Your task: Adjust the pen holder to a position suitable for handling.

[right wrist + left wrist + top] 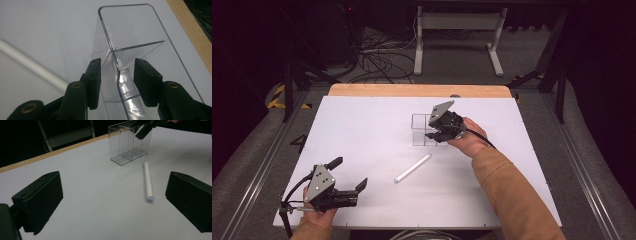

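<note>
Table (362, 140): white top, wooden strip along its far edge. Clear divided box (421, 131) stood upright near the far middle. Right hand-held gripper (437, 134) sat at the box's near end, jaws spread, one each side of a clear wall (113, 55); no contact could be made out. Left hand-held gripper (351, 174) rested low at the near left corner, jaws wide apart, nothing between them. White tube (412, 168) lay flat ahead of the left hand-held gripper, between it and the box, touching neither.
</note>
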The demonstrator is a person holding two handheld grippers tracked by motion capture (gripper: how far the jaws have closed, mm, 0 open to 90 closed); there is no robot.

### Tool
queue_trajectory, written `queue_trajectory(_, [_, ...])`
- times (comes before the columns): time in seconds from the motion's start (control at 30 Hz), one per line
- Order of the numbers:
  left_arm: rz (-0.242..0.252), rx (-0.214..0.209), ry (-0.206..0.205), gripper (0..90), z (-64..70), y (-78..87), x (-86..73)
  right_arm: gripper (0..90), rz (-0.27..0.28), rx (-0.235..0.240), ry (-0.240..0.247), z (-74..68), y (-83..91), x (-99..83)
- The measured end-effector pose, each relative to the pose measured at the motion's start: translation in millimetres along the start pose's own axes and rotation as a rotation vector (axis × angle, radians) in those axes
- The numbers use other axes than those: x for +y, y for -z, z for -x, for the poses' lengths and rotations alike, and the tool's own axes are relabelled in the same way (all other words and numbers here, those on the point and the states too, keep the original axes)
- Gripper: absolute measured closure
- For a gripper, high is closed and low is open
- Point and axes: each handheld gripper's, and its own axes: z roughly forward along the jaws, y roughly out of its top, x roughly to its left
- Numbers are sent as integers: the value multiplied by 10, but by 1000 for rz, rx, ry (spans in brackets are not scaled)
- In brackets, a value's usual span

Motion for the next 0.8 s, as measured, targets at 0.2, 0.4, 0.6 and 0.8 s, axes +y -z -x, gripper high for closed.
queue_trajectory(0.2, [0, 0, 0, 21, -4, 2, -3, 664, -39, 29, 31, 7, -121, -9])
queue_trajectory(0.4, [1, 1, 1, 21, -9, 3, -5, 745, -58, 24, 69, -34, -152, -15])
queue_trajectory(0.6, [0, 0, 1, 21, -4, -1, -5, 798, -47, 47, 90, -36, -126, -17])
queue_trajectory(0.8, [0, 1, 2, 21, -7, 0, -7, 879, -43, 52, 103, -50, -72, -16])
